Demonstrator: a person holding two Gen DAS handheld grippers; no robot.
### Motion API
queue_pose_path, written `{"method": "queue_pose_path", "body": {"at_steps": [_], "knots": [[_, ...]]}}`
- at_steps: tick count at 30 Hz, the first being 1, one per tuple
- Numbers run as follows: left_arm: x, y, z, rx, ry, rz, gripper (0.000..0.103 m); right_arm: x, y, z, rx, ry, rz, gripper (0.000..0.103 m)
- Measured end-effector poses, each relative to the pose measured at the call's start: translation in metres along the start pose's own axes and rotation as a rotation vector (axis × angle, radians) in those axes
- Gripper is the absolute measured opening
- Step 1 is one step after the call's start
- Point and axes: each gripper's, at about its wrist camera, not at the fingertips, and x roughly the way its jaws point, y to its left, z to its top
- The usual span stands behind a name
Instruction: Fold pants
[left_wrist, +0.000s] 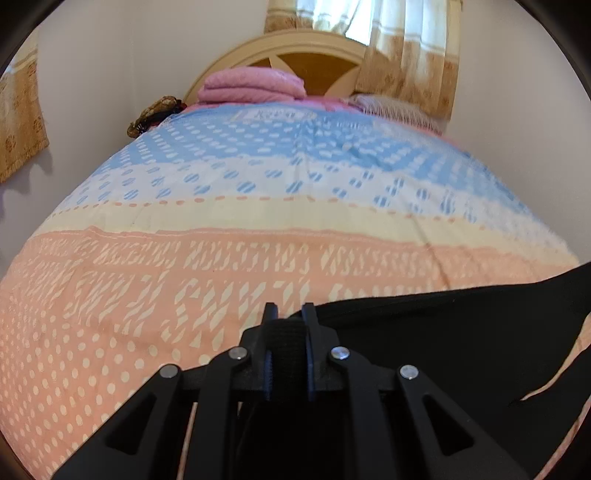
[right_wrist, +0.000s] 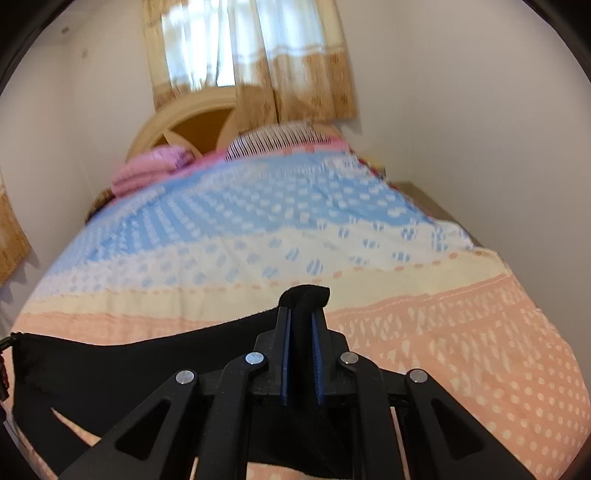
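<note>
The black pants (left_wrist: 443, 332) hang stretched above the bed between my two grippers. My left gripper (left_wrist: 289, 314) is shut on one end of the pants' top edge, and the cloth runs off to the right. My right gripper (right_wrist: 302, 314) is shut on the other end, with a fold of black cloth (right_wrist: 306, 293) sticking out past the fingertips. In the right wrist view the pants (right_wrist: 110, 369) run off to the left. The lower part of the pants is hidden under the grippers.
The bed carries a patterned cover (left_wrist: 221, 206) in blue, cream and peach bands. A folded pink blanket (left_wrist: 251, 86) and a pillow (left_wrist: 391, 105) lie at the headboard (left_wrist: 295, 48). Curtains (right_wrist: 251, 55) hang behind. Walls stand close on both sides.
</note>
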Motion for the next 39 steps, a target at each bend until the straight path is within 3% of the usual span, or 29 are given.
{"method": "queue_pose_path", "body": {"at_steps": [9,16,26,35,36,38,39], "knots": [[-0.050,0.019,-0.021,-0.105,-0.128,-0.130,0.014,-0.078,-0.012,-0.023,0.013,-0.172,0.059,0.010],[-0.092,0.024,-0.067,-0.081,-0.200,-0.205,0.014,-0.126,-0.026,-0.061,0.060,-0.226,0.110,0.010],[-0.101,0.029,-0.139,-0.015,-0.167,-0.237,0.014,-0.128,-0.064,-0.136,0.134,-0.088,0.054,0.010],[-0.104,0.028,-0.175,0.053,-0.174,-0.194,0.020,-0.120,-0.072,-0.174,0.110,0.035,-0.007,0.010],[-0.105,0.028,-0.178,0.059,-0.182,-0.185,0.022,-0.122,-0.071,-0.176,0.100,0.054,-0.004,0.013],[-0.107,0.028,-0.179,0.070,-0.190,-0.169,0.028,-0.130,-0.072,-0.178,0.107,0.055,-0.027,0.032],[-0.107,0.028,-0.182,0.075,-0.194,-0.159,0.033,-0.136,-0.072,-0.179,0.106,0.045,-0.051,0.051]]}}
